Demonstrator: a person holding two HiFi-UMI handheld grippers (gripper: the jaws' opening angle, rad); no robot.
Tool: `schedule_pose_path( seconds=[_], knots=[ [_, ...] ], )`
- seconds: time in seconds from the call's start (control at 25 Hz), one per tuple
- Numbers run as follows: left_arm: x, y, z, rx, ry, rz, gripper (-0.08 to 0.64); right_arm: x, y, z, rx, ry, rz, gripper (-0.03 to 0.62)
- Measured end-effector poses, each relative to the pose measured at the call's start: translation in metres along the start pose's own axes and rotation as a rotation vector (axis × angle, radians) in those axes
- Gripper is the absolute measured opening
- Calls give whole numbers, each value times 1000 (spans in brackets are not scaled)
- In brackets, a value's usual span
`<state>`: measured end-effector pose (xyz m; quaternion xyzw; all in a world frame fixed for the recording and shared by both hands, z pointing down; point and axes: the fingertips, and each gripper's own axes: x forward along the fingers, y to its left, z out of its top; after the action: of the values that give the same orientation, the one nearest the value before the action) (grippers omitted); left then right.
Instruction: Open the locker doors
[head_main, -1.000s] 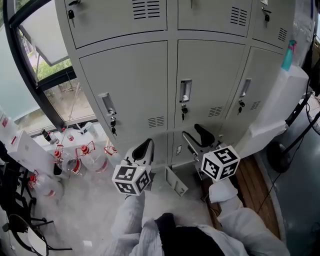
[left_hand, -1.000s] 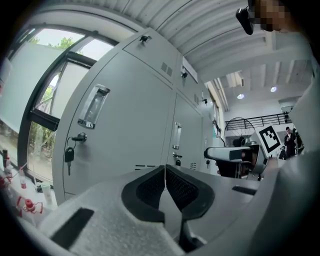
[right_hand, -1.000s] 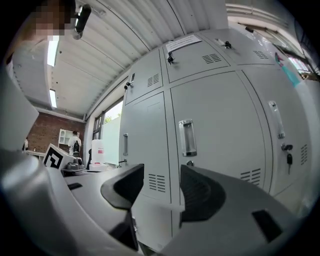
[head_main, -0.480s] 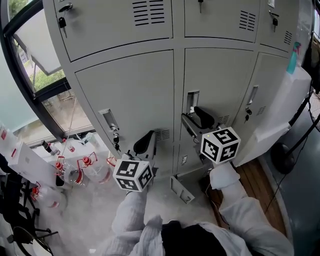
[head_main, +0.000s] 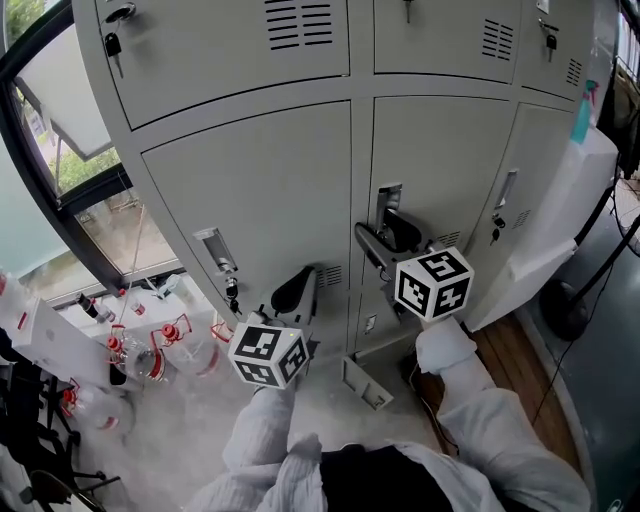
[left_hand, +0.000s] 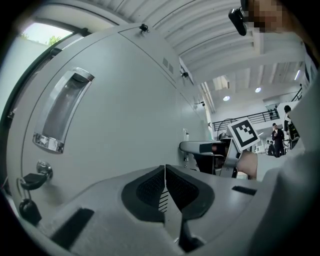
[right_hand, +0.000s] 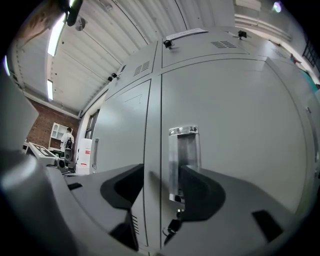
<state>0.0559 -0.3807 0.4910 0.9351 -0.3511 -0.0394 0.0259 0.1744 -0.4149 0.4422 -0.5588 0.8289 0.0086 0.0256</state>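
Grey locker doors fill the head view. The middle door's recessed metal handle (head_main: 388, 203) has my right gripper (head_main: 385, 236) right at it, jaws open. In the right gripper view that handle (right_hand: 182, 155) stands between the two spread jaws of the right gripper (right_hand: 165, 192), with a key (right_hand: 172, 227) hanging just below. My left gripper (head_main: 295, 288) is shut and empty, low in front of the left door. It sits right of that door's handle (head_main: 215, 250) and key (head_main: 232, 292). The left gripper view shows the left gripper (left_hand: 165, 187) shut, the handle (left_hand: 62, 112) at upper left.
Several red-capped bottles (head_main: 160, 335) stand on the floor at the left, below a window. A loose grey panel (head_main: 365, 385) lies at the lockers' foot. A white appliance (head_main: 560, 220) and cables crowd the right side. People stand far off in the left gripper view.
Both grippers have risen toward the lockers. The right one climbed from below the middle door up to its handle; the left one lifted a little in front of the left door.
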Motion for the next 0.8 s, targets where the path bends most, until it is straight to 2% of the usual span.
schedule_pose_path(
  seconds=[0.48, 0.68, 0.8],
  knots=[
    [-14, -2, -15, -19, 4, -31, 12, -14, 8, -1, -20, 0, -73, 221],
    [-21, -9, -24, -39, 14, -41, 12, -32, 7, 0, -21, -11, -113, 163],
    [-22, -15, -26, -45, 18, -48, 11, -42, 8, 1, -25, -15, -122, 155]
  ],
)
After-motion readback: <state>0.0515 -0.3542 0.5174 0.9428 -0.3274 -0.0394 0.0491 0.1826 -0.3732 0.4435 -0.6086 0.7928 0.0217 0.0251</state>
